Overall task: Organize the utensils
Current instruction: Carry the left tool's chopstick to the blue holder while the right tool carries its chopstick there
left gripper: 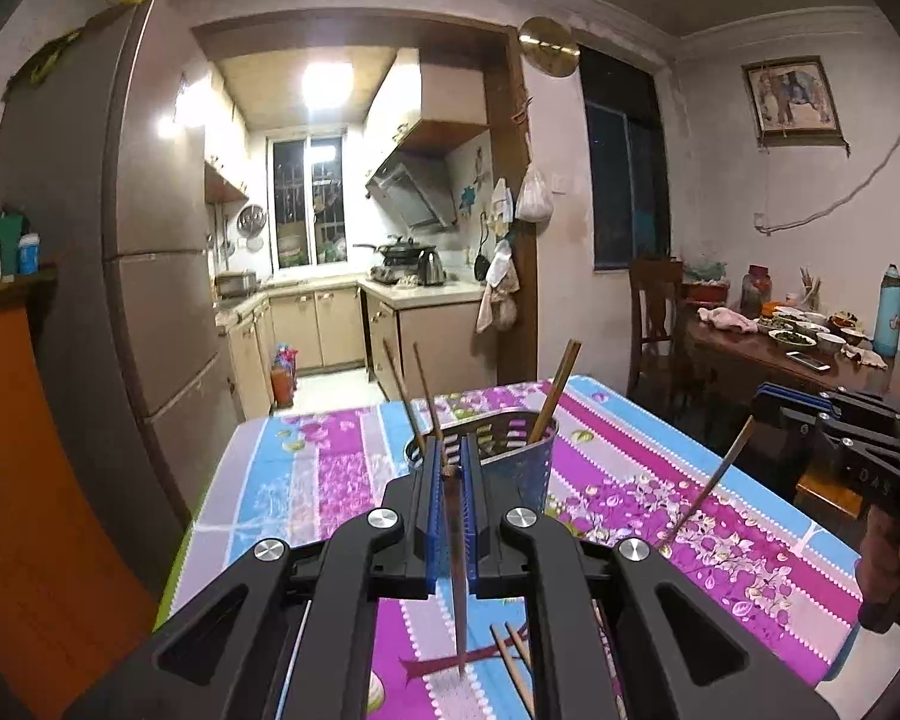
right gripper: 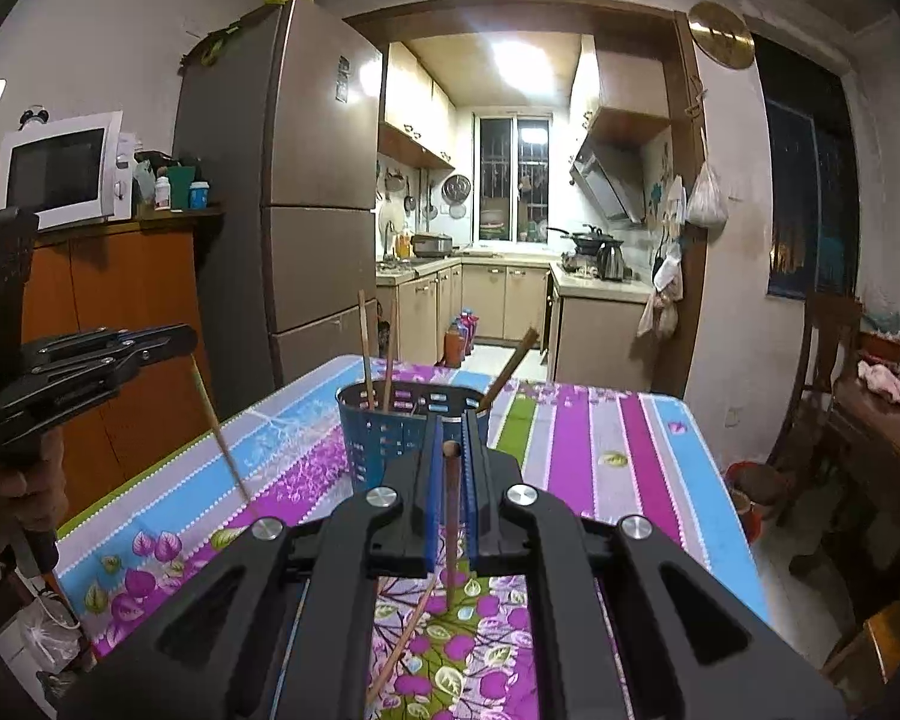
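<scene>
1. Left wrist view: the left claw [left gripper: 452, 462] points nearly level over the desk [left gripper: 342, 480], its blue pads clamped on one chopstick [left gripper: 457, 570] that hangs tip-down between them.
2. Just beyond it stands the utensil holder [left gripper: 528, 468] with three chopsticks upright or leaning inside. Two more lie on the desk below the claw.
3. At the right edge, the right claw [left gripper: 756, 414] grips another chopstick [left gripper: 714, 483], slanting down toward the cloth. Faint digits on its body are too blurred to read.
4. Right wrist view: the right claw [right gripper: 452, 450] is closed on a chopstick [right gripper: 452, 528], tip down.
5. The holder [right gripper: 390, 432], blue here, again shows three sticks. The left claw [right gripper: 180, 339], held by a hand [right gripper: 18, 492], grips its chopstick [right gripper: 219, 432] at left.
</scene>
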`<action>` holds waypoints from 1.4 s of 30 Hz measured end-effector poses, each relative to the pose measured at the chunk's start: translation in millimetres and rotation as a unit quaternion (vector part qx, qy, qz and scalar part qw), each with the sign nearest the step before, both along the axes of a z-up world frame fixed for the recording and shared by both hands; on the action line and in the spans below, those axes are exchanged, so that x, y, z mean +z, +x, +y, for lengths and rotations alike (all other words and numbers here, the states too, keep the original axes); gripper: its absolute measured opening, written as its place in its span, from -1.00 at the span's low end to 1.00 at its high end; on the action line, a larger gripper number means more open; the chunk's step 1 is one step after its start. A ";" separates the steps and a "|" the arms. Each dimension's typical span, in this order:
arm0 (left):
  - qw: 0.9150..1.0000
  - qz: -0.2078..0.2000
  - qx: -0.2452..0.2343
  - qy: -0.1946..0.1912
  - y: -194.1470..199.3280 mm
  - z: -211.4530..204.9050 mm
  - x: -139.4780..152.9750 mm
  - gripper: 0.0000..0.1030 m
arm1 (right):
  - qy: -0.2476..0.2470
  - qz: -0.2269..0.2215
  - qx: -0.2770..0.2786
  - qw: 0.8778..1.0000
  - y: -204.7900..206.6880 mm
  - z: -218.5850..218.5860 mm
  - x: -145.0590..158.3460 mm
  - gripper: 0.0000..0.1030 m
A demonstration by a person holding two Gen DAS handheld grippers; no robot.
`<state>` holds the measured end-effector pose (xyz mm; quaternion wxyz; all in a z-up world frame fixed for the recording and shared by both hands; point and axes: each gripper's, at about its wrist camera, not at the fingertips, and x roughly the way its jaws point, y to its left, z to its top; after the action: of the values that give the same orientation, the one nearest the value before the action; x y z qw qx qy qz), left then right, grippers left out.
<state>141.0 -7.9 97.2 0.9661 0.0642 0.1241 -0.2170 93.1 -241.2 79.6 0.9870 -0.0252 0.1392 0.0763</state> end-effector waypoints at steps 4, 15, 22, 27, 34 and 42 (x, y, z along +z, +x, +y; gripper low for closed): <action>1.000 -0.007 -0.006 -0.003 -6.5 -0.3 8.7 -0.85 | -0.003 -0.014 0.003 1.000 -8.6 -2.3 10.8 -0.91; 1.000 -0.008 -0.013 -0.012 -15.6 -6.0 22.4 -0.85 | -0.003 -0.034 0.021 0.999 -21.0 6.0 30.8 -0.91; 1.000 -0.026 0.001 0.002 -16.0 -20.6 34.1 -0.85 | -0.001 -0.046 0.028 0.999 -20.1 14.1 43.8 -0.91; 0.999 -0.029 0.042 0.020 -13.8 -33.9 33.7 -0.85 | 0.003 -0.039 0.033 0.999 -9.2 16.1 49.3 -0.90; 0.994 -0.055 0.083 0.050 -8.8 -52.0 40.5 -0.85 | 0.014 -0.041 0.035 0.998 14.0 18.0 71.7 -0.91; 0.989 -0.086 0.104 0.055 -1.7 -64.3 54.0 -0.86 | 0.022 -0.057 0.036 0.997 39.0 19.0 106.2 -0.91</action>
<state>139.3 -72.2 151.2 0.9855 0.1228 0.0582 -0.1018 132.1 -222.2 185.8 0.9903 -0.0124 0.0796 0.1130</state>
